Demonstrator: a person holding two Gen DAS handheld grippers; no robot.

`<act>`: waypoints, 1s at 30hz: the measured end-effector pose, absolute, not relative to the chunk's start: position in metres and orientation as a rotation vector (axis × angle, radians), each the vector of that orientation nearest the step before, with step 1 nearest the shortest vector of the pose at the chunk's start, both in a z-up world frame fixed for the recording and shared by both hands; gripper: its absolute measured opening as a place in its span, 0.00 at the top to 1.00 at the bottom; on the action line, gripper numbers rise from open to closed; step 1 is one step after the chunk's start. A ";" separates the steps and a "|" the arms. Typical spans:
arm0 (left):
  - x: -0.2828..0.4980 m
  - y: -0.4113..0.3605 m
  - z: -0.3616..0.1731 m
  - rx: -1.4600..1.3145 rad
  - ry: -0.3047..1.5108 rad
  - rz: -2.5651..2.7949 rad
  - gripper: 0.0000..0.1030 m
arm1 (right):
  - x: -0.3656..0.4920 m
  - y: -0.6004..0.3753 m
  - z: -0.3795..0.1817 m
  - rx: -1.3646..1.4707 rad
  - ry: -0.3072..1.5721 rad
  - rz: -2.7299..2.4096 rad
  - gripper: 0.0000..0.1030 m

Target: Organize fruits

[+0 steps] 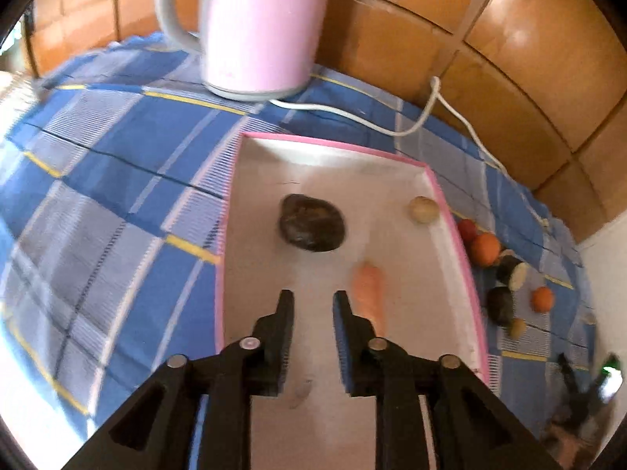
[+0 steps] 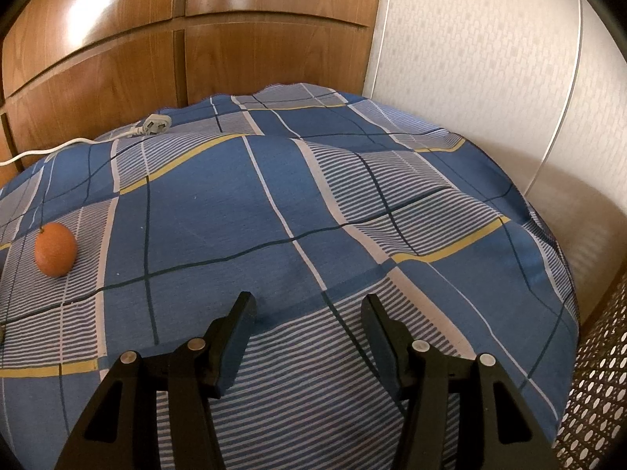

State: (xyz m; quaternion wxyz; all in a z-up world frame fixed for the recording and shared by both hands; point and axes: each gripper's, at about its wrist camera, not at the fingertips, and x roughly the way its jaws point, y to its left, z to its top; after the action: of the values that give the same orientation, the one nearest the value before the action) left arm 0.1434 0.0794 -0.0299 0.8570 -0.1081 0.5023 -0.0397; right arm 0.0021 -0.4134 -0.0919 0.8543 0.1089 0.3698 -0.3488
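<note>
A pink-rimmed white tray (image 1: pixel 454 219) lies on the blue checked cloth. In it are a dark brown fruit (image 1: pixel 311 222), a small pale round fruit (image 1: pixel 422 210) in the far right corner, and an orange carrot-like piece (image 1: pixel 368 286). My left gripper (image 1: pixel 313 301) is open and empty above the tray, just left of the orange piece. To the right of the tray lie a red fruit (image 1: pixel 467 229), orange fruits (image 1: pixel 485 249), dark avocado-like pieces (image 1: pixel 509 272) and a small yellow one (image 1: pixel 518 328). My right gripper (image 2: pixel 307 305) is open and empty over bare cloth; an orange (image 2: pixel 55 249) lies far to its left.
A pink electric kettle (image 1: pixel 258 27) stands behind the tray, its white cord (image 1: pixel 411 125) trailing right to a plug (image 2: pixel 156 125). Wooden panels (image 2: pixel 156 39) back the table. A white wall (image 2: pixel 490 58) and a perforated surface (image 2: pixel 599 384) are at the right.
</note>
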 end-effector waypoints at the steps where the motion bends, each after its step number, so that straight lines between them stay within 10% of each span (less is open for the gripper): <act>1: 0.138 0.081 -0.029 -0.221 1.044 -0.054 0.72 | 0.002 -0.414 -0.092 0.229 0.778 -0.734 0.45; 30: 0.034 0.067 -0.001 -0.108 0.796 0.111 0.12 | -0.002 -0.419 -0.092 0.269 0.768 -0.710 0.45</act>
State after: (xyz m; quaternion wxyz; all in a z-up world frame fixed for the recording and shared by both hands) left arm 0.0338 0.0672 -0.0011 0.9189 -0.0525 0.3873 0.0538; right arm -0.0017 -0.4188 -0.0919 0.8576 0.1280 0.3658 -0.3381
